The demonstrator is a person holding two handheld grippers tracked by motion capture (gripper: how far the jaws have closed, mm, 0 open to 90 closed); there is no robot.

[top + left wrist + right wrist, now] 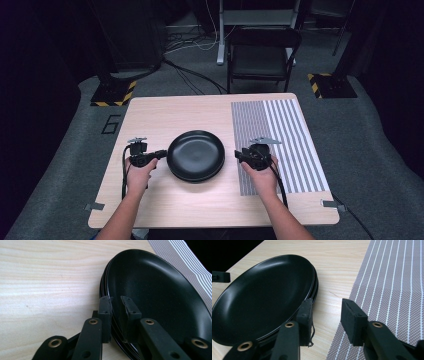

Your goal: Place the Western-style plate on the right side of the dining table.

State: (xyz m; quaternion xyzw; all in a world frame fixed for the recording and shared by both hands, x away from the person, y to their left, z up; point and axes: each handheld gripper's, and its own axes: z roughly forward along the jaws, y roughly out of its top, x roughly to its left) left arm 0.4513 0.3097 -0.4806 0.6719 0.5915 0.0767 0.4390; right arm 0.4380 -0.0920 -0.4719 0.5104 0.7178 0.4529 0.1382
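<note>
Black plates lie flat, stacked, left gripper clamping the rim.

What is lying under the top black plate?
Under the top black plate, rims of more black plates show, stacked on the wooden table. Their insides are covered, so their number is unclear.

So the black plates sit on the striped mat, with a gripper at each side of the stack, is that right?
Not quite. The black plates sit on the bare wooden table, beside the striped mat, not on it; the high view shows this. The rest holds: the left gripper is at one side of the stack and the right gripper at the other.
</note>
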